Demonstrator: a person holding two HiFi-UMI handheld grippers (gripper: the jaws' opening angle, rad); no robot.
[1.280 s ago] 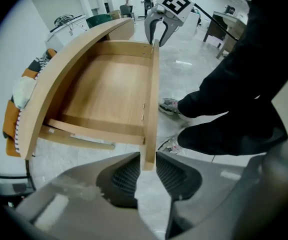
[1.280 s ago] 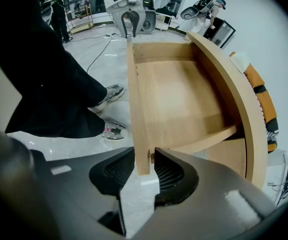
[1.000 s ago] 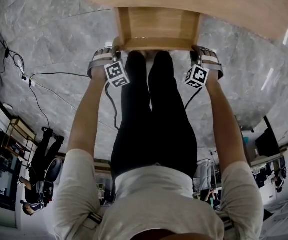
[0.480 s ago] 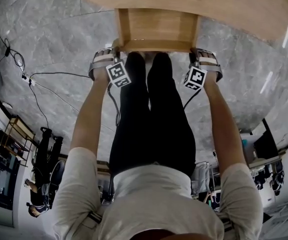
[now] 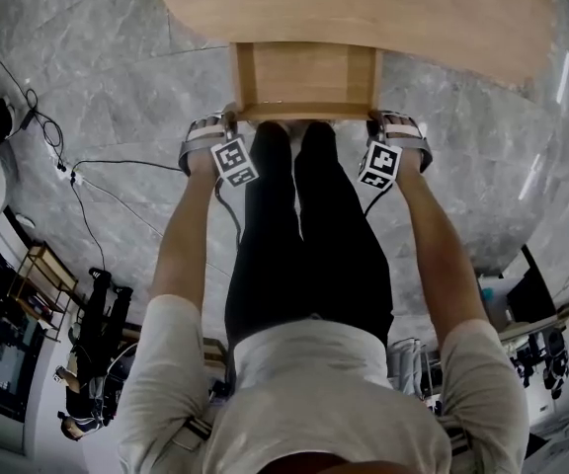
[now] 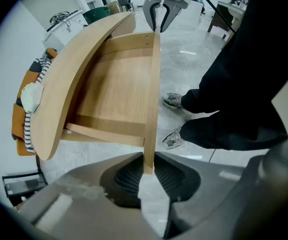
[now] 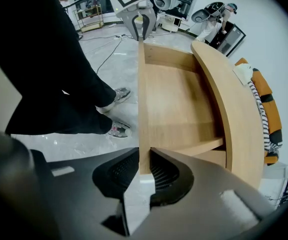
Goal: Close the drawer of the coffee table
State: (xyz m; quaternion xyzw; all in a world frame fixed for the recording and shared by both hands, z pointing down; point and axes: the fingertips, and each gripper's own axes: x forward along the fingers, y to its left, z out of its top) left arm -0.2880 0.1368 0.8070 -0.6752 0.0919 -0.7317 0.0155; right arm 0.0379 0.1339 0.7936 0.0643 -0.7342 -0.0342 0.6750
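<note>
The light wooden coffee table [image 5: 364, 8] has its drawer [image 5: 306, 75] pulled out toward me, empty inside. My left gripper [image 5: 227, 118] is shut on the left end of the drawer's front board [image 6: 152, 99], whose thin edge sits pinched between the ribbed pads [image 6: 129, 176]. At the board's right end my right gripper [image 5: 377, 118] is shut on it the same way. In the right gripper view the gripper [image 7: 144, 171] clamps the front board [image 7: 144, 109], with the left gripper [image 7: 136, 26] at the far end. Both grippers point down.
My legs in black trousers [image 5: 304, 225] stand right behind the drawer front, shoes [image 6: 173, 101] on the grey marble floor. Cables [image 5: 77, 166] run over the floor at left. An orange striped cloth thing [image 7: 264, 109] lies beyond the table.
The table, drawer and both grippers sit lower and a little smaller in the head view. Both grippers stay at the drawer's front corners. The drawer sticks out about as far as before.
</note>
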